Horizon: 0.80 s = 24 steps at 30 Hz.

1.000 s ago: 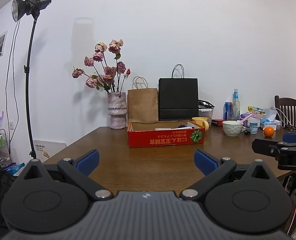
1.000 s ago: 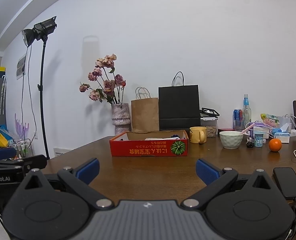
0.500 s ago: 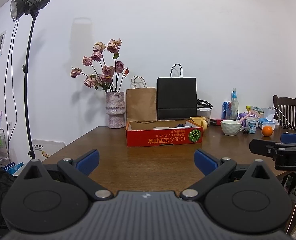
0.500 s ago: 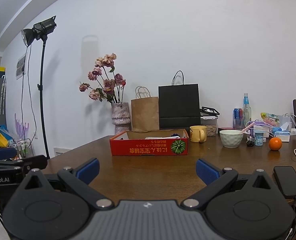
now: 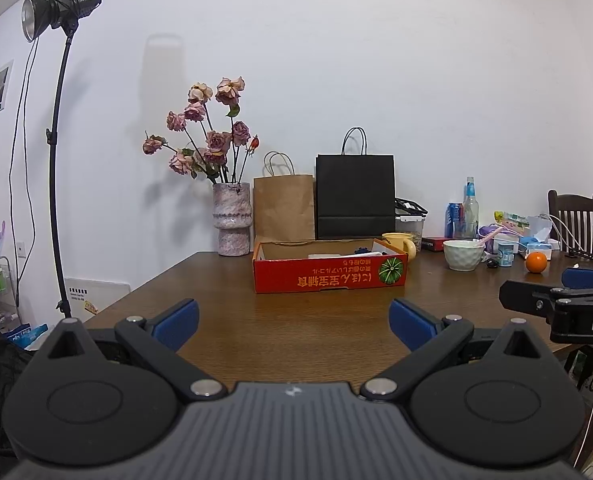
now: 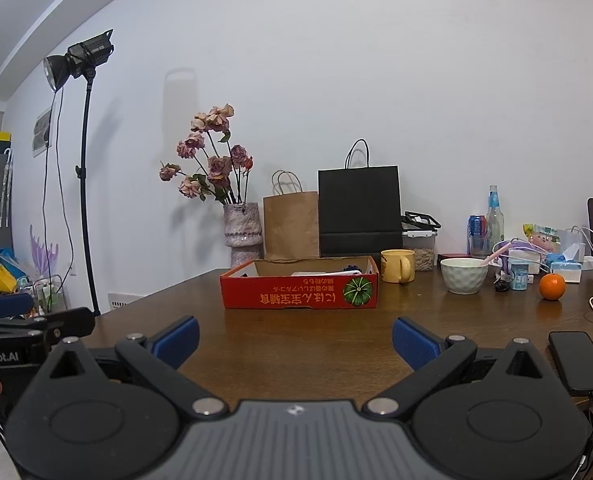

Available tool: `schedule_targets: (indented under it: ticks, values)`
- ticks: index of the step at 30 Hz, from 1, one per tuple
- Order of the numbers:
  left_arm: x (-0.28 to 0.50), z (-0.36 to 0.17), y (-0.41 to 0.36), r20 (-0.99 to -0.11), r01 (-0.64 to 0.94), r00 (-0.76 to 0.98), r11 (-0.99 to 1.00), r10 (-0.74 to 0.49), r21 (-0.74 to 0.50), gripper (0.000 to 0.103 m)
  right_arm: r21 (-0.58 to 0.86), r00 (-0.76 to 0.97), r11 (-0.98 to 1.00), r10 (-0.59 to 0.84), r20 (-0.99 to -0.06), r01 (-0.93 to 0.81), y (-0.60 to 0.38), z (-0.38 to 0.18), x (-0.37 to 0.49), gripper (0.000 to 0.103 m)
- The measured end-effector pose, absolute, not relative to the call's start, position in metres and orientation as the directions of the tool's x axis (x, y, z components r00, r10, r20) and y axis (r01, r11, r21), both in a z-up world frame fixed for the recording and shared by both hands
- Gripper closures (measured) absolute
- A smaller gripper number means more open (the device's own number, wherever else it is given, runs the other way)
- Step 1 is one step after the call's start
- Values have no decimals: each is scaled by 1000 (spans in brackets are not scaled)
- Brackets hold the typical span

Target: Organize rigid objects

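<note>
A red cardboard box with a pumpkin picture sits mid-table and holds a few items I cannot make out. To its right stand a yellow mug, a white bowl with a pink spoon, and an orange. My left gripper is open and empty above the near table edge. My right gripper is open and empty, level with it. Each shows at the edge of the other's view.
A vase of dried roses, a brown paper bag and a black paper bag stand along the wall. Bottles, a can and small packets crowd the back right. A black phone lies near the right edge. A light stand stands at the left.
Both grippers have shifted only slightly; the left view's scene drifted a little left then back. Jaws stay open.
</note>
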<state>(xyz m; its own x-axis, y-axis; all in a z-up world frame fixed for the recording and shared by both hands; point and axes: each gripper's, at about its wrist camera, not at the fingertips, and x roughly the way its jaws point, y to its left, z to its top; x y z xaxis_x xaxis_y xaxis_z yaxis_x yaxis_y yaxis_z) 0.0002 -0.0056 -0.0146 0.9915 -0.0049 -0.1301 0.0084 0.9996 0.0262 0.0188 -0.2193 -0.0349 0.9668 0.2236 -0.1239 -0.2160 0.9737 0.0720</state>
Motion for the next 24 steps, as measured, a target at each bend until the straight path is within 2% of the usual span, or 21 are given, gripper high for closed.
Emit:
schedule_targets:
  ticks: [24]
  values:
    - [0, -15, -4, -131, 10, 991, 1000, -7, 26, 0, 70, 966, 973, 226, -127, -219, -217, -39, 18, 0]
